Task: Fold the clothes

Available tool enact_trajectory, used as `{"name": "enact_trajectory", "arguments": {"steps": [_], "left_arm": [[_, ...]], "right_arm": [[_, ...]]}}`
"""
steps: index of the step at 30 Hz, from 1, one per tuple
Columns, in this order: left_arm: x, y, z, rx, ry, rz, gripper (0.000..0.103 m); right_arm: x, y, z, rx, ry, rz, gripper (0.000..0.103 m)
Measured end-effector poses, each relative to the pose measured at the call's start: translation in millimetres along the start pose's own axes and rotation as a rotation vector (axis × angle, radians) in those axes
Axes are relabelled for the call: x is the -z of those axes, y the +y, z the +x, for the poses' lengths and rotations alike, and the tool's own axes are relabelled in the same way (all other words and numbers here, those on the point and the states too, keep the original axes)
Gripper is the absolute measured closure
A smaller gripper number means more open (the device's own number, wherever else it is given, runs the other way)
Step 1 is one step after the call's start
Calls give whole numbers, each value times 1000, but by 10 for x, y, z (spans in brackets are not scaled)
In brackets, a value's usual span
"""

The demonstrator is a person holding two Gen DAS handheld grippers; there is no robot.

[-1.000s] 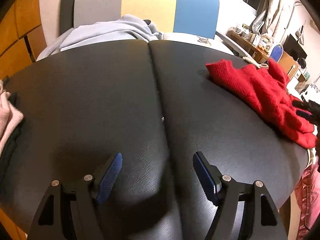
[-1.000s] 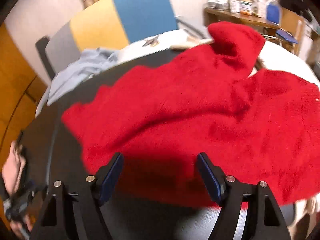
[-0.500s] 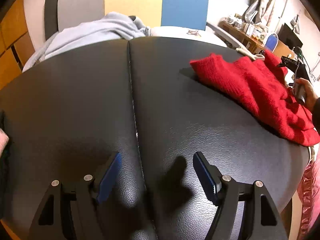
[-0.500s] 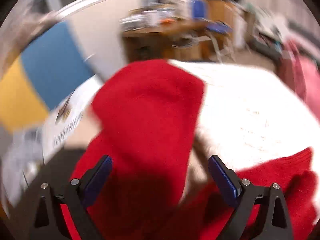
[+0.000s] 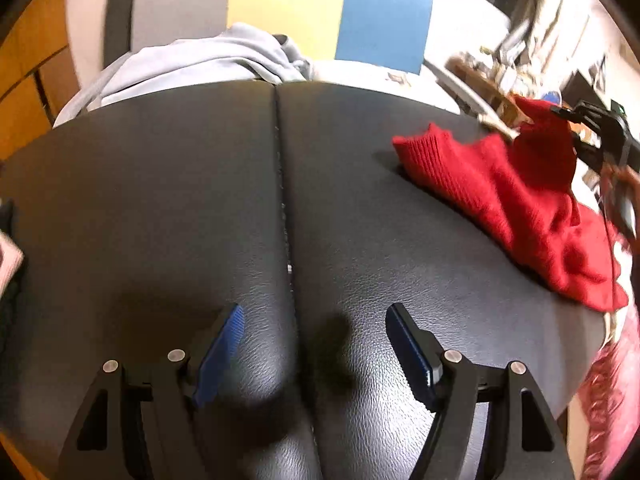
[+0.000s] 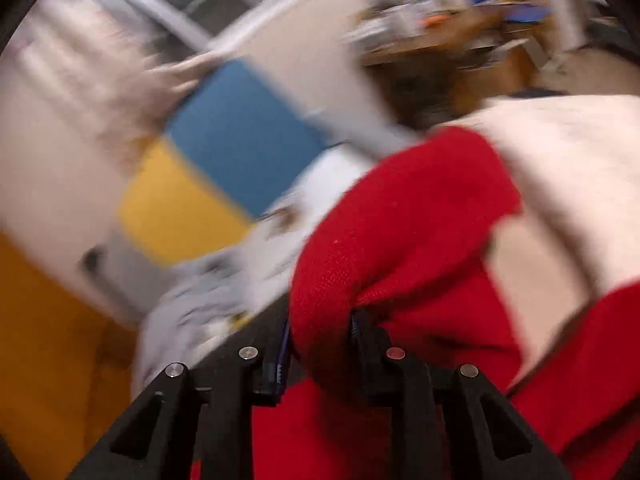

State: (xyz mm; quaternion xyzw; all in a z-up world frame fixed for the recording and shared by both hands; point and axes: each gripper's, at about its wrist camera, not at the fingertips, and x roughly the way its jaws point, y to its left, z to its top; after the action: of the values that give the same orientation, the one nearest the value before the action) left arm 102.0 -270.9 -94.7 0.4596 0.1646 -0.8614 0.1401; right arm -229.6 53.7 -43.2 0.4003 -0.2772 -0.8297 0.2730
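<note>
Between the right tool's [image 6: 320, 344] just-closed jaws (pinched tight): red sweater [image 6: 404, 240].

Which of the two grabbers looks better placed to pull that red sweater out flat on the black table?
Right. The right gripper has just closed on a fold of the red sweater. The left gripper hangs open over the bare black table, apart from the sweater.

No readable text in either view.

No letters, numbers, brand marks or signs can be made out. The small flat printed item [image 5: 397, 78] on the white surface behind the black padded leather table [image 5: 200, 200] is too small to read in the left wrist view, and the right wrist view is too blurred to show any writing.
</note>
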Motion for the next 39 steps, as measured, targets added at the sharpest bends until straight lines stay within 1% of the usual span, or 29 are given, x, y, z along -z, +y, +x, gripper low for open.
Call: {"name": "enact_trajectory", "arguments": {"steps": [2,3,4,5,9,11,13,14,15,16,17,18,20,22,23,24,26,27,28,30,31,32,33,34,35,36,37,38,39], "left_arm": [[26,74,-133,-2,-30,-20,29],[41,114,-203,-4,-46,-28,29],[72,177,-291,-14,-67,-32,29],[104,254,-375,-28,-85,-45,29],[262,664,-648,-59,-128,-141,29],[344,855,-725,-97,-141,-179,29],[431,1027,-780,-104,-150,-230,29],[481,1097,-799,-94,-148,-263,29],[529,1159,-815,-85,-145,-293,29],[565,1175,-821,-73,-143,-306,29],[600,1185,-827,-64,-142,-316,29],[624,1163,-836,-66,-144,-306,29],[655,1117,-864,-72,-148,-280,29],[681,1083,-926,-56,-160,-252,29],[679,1065,-929,-39,-160,-247,29],[667,1037,-915,-18,-158,-244,29],[651,993,-870,16,-155,-237,29],[653,965,-839,28,-150,-230,29],[655,926,-814,39,-144,-220,29],[664,844,-759,60,-134,-188,29],[671,798,-726,69,-129,-168,29],[681,744,-674,76,-111,-146,29],[694,691,-626,84,-94,-124,29],[715,644,-597,106,-84,-110,29],[737,595,-569,127,-74,-94,29],[772,532,-541,137,-65,-70,29],[806,465,-515,138,-57,-41,29],[836,403,-495,138,-48,-15,29],[861,348,-478,140,-40,15,29]], "right_arm": [[552,499,7,-153,96,-50,76],[856,755,13,-230,150,-78,72],[1161,1011,18,-307,203,-105,72],[1478,1186,26,-347,263,-129,72],[2778,1644,63,-395,521,-221,72],[3364,1780,-7,-385,638,-293,72],[3634,1859,-88,-299,672,-422,63],[3751,1897,-129,-247,678,-492,52],[3821,1928,-160,-226,691,-537,51],[3845,1948,-208,-225,699,-559,51],[3859,1962,-274,-222,701,-576,48],[3847,1958,-346,-223,702,-579,47],[3676,1926,-447,-169,647,-614,47],[3476,1894,-533,-98,576,-661,46],[3278,1863,-500,-57,532,-699,41],[3093,1805,-437,-34,512,-702,28],[2849,1665,-350,-20,520,-637,16],[2727,1595,-306,-13,524,-605,16],[2632,1473,-264,-7,519,-540,16],[2552,1205,-180,8,490,-392,16],[2501,1057,-166,-31,475,-275,16],[2457,930,-149,-72,451,-173,19],[2427,816,-126,-99,422,-96,25],[2390,742,-115,-122,388,-43,27],[2348,697,-114,-141,348,-7,29],[2316,676,-104,-155,317,23,38],[2277,677,-93,-171,294,47,44],[2230,682,-87,-192,274,72,55],[2196,711,-90,-201,262,76,56]]}}
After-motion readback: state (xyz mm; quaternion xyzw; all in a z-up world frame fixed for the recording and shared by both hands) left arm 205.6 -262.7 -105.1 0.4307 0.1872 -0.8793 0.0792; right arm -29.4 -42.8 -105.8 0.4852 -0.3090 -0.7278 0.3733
